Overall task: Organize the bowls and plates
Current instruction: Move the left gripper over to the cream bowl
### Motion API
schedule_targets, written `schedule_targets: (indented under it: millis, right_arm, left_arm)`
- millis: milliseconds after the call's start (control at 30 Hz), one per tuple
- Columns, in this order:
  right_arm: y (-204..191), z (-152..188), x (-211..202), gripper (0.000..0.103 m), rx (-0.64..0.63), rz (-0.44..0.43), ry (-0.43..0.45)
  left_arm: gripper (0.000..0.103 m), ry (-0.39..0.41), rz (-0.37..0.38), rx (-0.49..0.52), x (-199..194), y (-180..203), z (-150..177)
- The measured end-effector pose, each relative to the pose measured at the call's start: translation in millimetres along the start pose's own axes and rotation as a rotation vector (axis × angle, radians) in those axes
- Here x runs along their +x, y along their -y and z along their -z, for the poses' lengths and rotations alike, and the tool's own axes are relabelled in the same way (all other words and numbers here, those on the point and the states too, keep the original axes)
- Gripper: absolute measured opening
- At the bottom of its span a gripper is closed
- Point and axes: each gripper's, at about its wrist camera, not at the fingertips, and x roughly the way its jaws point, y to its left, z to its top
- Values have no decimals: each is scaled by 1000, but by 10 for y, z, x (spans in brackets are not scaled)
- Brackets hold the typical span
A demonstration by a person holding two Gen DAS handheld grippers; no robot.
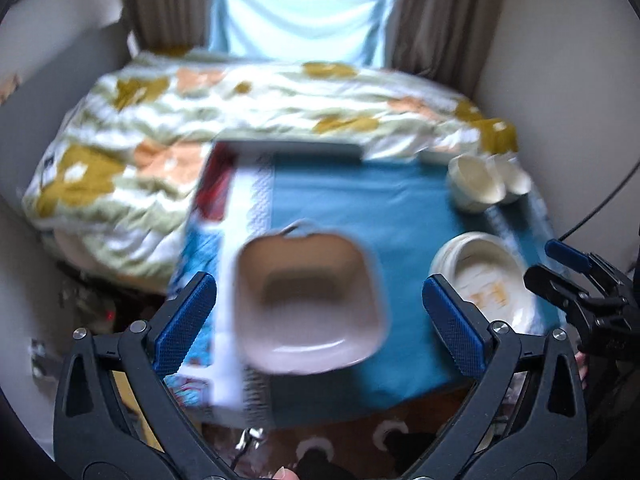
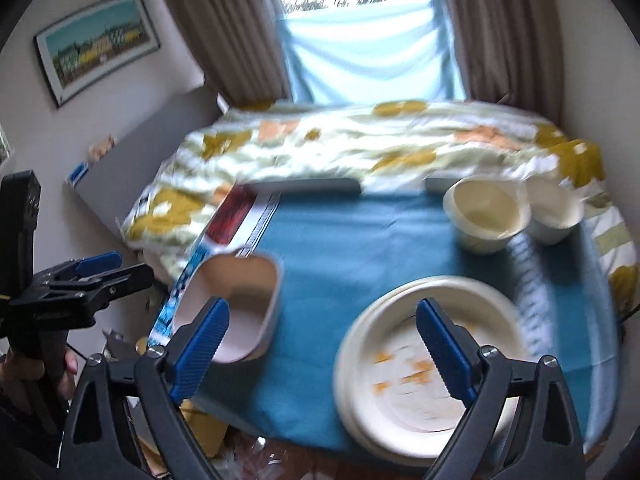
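left tongs: spread wide, nothing between the pads – the square bowl sits below and beyond them, untouched.
right tongs: also spread, empty; blue pads frame the plate stack without contact.
square bowl: pinkish, upright, lower centre of the left wrist view, resting on the desk near its left edge, partly over the patterned cloth strip. Stands alone, probably because it matches nothing else.
plate stack: several cream plates nested, lower right of the right wrist view, top one showing orange marks. Like with like, so looks sorted already.
round bowls: two cream ones, side by side and just touching, upper right of the right wrist view at the far desk edge – grouped as a pair, not nested.
desk: teal cover, bed with floral duvet right behind it.
person: a hand grips the left tool's handle, lower left of the right wrist view.
blur: both views smeared, fine detail unreliable.
progress guess: mostly grouped; nesting the round bowls may remain.
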Motion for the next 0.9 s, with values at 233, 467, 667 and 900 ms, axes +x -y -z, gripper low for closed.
schedule_targets:
  millis: [233, 467, 667, 900]
  right_arm:
    - [707, -293, -584, 93, -65, 51, 60]
    - [1416, -486, -618, 93, -88, 71, 21]
    - [1870, -573, -249, 93, 1, 126, -40]
    - [2155, -668, 380, 93, 133, 132, -137]
  left_arm:
    - [103, 59, 7, 38, 23, 1022, -354]
    - [103, 28, 41, 79, 429, 1864, -588]
    - [103, -33, 69, 127, 937, 2211, -817]
    - [103, -129, 87, 154, 1756, 2202, -1155]
